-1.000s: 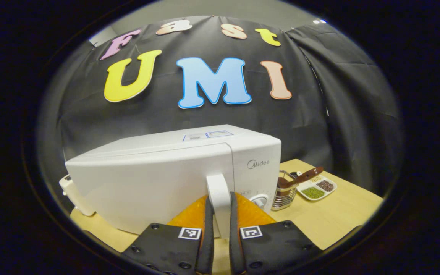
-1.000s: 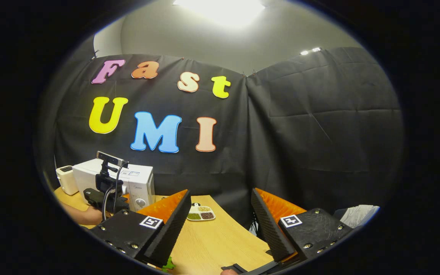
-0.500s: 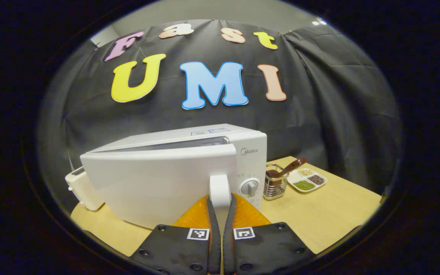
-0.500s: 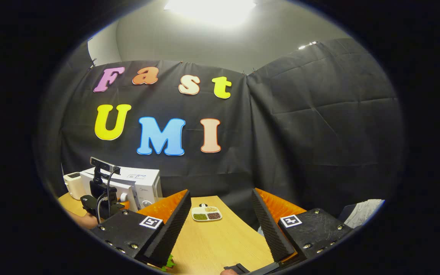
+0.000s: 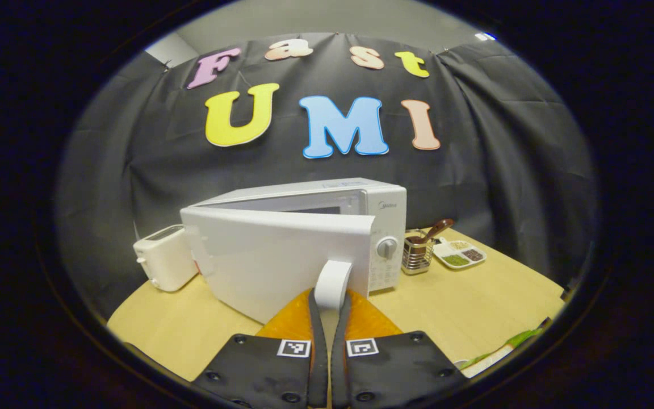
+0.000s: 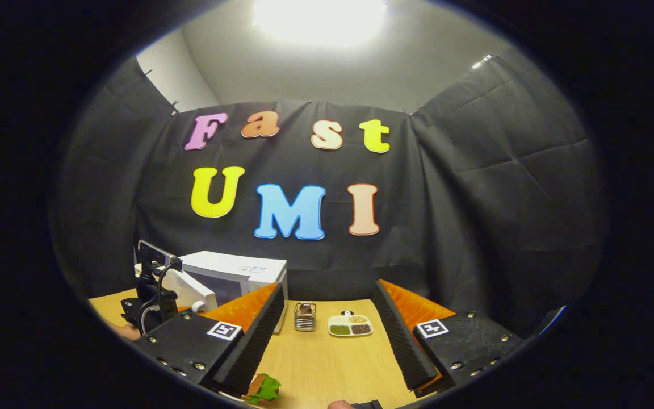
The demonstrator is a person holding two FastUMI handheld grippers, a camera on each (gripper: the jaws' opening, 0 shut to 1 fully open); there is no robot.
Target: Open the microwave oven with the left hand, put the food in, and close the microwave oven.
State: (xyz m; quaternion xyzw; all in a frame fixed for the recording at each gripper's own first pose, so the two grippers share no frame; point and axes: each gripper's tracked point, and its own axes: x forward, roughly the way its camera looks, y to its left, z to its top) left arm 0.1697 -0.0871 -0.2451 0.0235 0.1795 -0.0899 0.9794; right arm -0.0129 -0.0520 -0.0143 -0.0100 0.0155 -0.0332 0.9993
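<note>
Tongs first: my left gripper (image 5: 327, 304) is clamping the door handle (image 5: 332, 283), lower centre of the left gripper view, and I'm swinging the microwave door (image 5: 281, 255) out. It's standing far wider than 1 s ago, w/ the cavity gap now showing behind its top edge. Right gripper (image 6: 327, 335) is hanging spread, grasping nothing. Food (image 6: 261, 388), green, is lying at bottom edge of the right gripper view, on the table (image 6: 332, 363). Loading step is coming up soon.
</note>
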